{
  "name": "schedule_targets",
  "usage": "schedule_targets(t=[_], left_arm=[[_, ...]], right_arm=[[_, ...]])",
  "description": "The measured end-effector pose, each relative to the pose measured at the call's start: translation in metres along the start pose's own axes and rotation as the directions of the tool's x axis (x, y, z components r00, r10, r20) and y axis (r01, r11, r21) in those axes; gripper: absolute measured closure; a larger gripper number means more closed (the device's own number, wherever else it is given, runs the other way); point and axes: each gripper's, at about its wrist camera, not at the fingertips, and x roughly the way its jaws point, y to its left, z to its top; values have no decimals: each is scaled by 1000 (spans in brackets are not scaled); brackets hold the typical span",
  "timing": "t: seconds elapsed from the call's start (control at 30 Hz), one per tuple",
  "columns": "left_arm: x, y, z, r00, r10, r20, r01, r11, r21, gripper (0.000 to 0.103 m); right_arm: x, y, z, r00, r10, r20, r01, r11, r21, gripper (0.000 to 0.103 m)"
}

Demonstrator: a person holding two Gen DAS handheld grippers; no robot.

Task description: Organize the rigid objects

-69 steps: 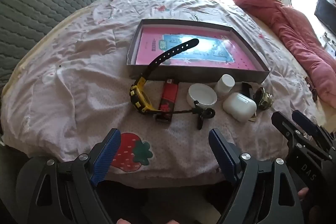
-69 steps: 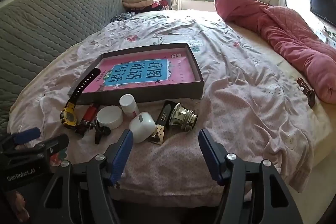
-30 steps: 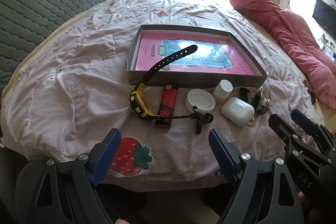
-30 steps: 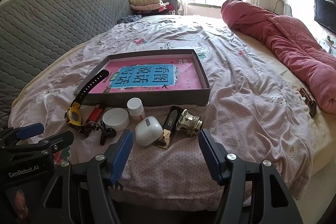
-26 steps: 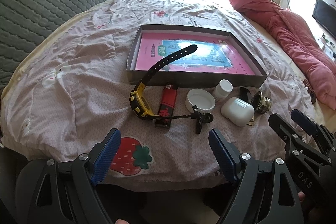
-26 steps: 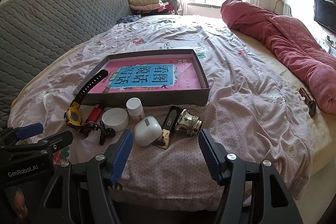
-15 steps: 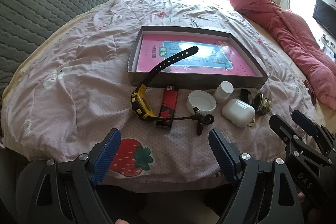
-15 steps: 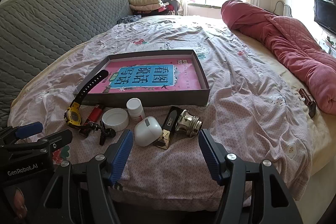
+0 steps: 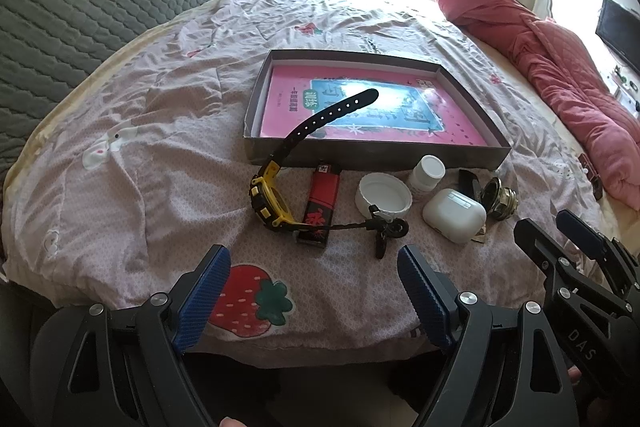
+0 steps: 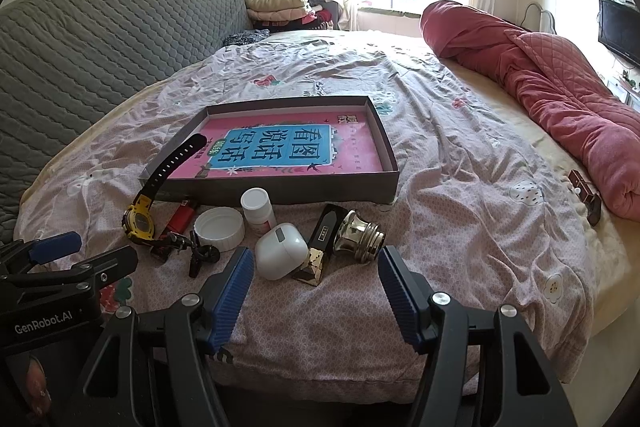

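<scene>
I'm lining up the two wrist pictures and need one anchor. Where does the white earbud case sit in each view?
Left wrist view: the white earbud case lies right of centre on the bedspread, right of the white lid.
Right wrist view: the case lies low and left of centre, just beyond the right hand-held gripper.
Shared landmark: the shallow box with the pink book, behind the case in both.

Black plastic left gripper and right gripper, blue ribbed fingers, silver screws, "GenRobot.AI" lettering.
</scene>
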Motion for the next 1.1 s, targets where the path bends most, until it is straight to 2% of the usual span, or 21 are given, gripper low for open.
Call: schedule_targets(t=[0.37, 0.97, 1.1], left_arm=[[8, 6, -1, 1000, 6, -19, -6, 1000, -12, 17], [28, 36, 8, 998, 35, -43, -39, 994, -103, 17], [33, 40, 9, 998, 21, -54, -27, 992, -122, 17]], right_arm=[[2, -7, 2, 1000, -12, -2, 12, 1000, 23, 39], [10, -18, 2, 1000, -8, -18, 9, 998, 68, 39], [12, -22, 2, 1000, -5, -21, 7, 997, 81, 39]])
